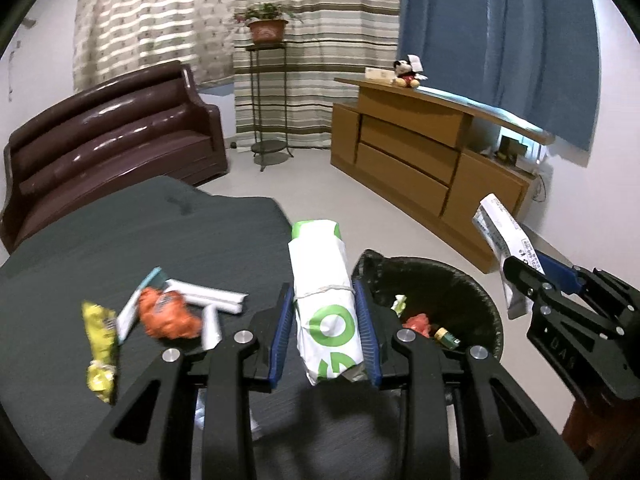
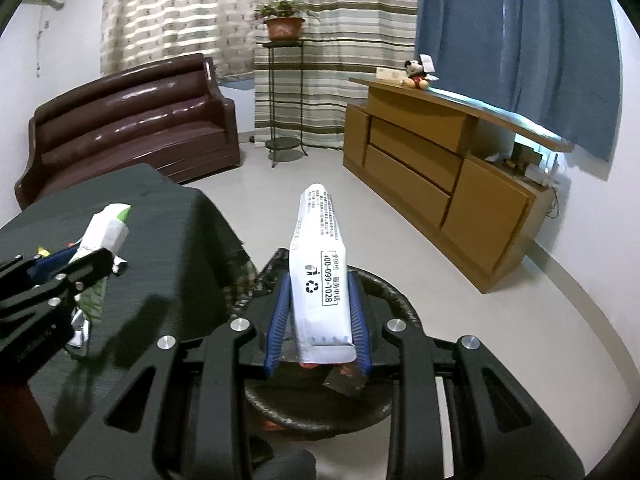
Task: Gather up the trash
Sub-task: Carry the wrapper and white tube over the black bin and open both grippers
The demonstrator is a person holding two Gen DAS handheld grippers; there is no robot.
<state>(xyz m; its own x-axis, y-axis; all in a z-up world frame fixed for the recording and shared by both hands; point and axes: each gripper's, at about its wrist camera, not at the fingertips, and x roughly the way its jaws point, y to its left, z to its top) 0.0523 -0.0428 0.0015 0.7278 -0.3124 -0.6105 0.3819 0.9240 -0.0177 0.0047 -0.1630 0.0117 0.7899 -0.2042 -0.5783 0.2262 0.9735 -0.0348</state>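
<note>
At the counter edge, beside the bin: transfer step of trash collection, both loads gripped and not yet dropped.

Left gripper: fingers closed most of the way on a packet, clamped across its width, pads touching both long sides. Packet held clear of the counter, pointing forward, just left of the bin rim.

Right gripper: fingers closed narrowly on a pouch, gripped near its sealed end. Pouch raised above the bin, apparently over the opening; from the left wrist view, nearer the far right rim.

Next move, as judged:
- Open the right fingers fully to release the pouch; confirm first that its sealed end sits inside the rim line.
- Swing the left gripper right until the packet hangs wholly over the opening, then release.
- Keep the two grippers apart during the swing; close quarters over the bin.
- Return for the wrapper, the yellow bag and the white rolls left on the counter.

Appearance of the loads:
- Packet: white paper with green printing, folded into a long bundle, bound round the middle by a thin band; creased, probably soft under pressure.
- Pouch: flat, white, printed with black text, a recycling mark and a boxed number; crimped seal at the gripped end; light and likely to flutter on release.
- Bin: round, black liner, already holding a red crumpled scrap, a pale scrap and a small green-capped item.
</note>
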